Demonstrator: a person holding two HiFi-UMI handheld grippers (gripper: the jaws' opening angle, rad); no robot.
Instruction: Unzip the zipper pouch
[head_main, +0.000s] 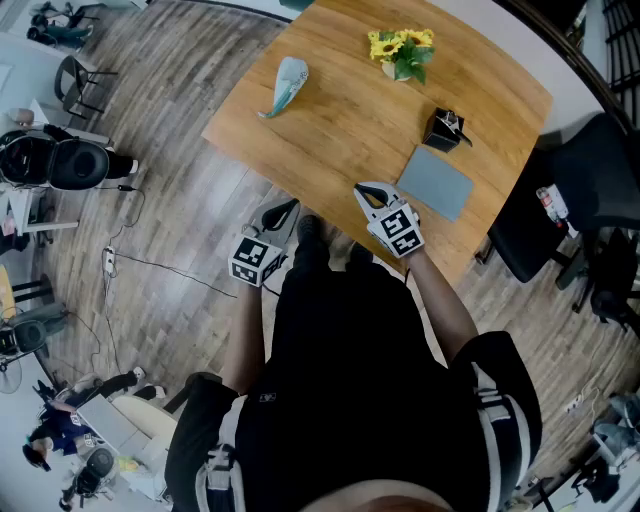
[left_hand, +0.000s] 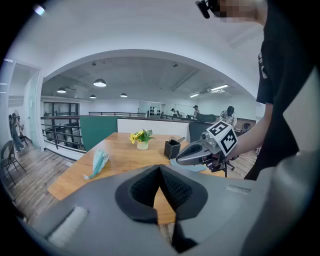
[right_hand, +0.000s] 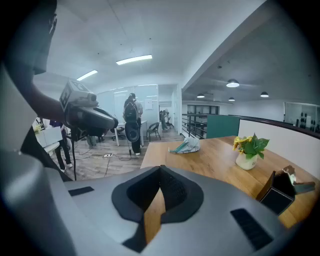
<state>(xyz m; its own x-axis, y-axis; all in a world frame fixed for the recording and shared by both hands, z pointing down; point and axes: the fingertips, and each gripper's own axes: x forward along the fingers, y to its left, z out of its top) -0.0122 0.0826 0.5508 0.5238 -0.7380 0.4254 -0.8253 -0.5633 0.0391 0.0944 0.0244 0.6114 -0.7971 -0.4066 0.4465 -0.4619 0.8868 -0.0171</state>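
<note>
Zipper pouch (head_main: 288, 85) lying on far left part of wooden table (head_main: 340, 140), well apart from both grippers. Flower pot (head_main: 402, 55), black box (head_main: 444, 131), grey-blue pad (head_main: 436, 182) further right. Left gripper (head_main: 288, 208) just off near edge, jaws pressed together, empty. Right gripper (head_main: 364, 189) over near edge, jaws pressed together, empty.

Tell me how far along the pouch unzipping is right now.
Nothing looks done yet. Both the left gripper and the right gripper are shut and empty, held by the near edge of the wooden table. The flat grey-blue pouch lies untouched just beyond the right gripper; its zipper is too small to make out. Still left: reaching it, pinning it, gripping the pull and unzipping.
</note>
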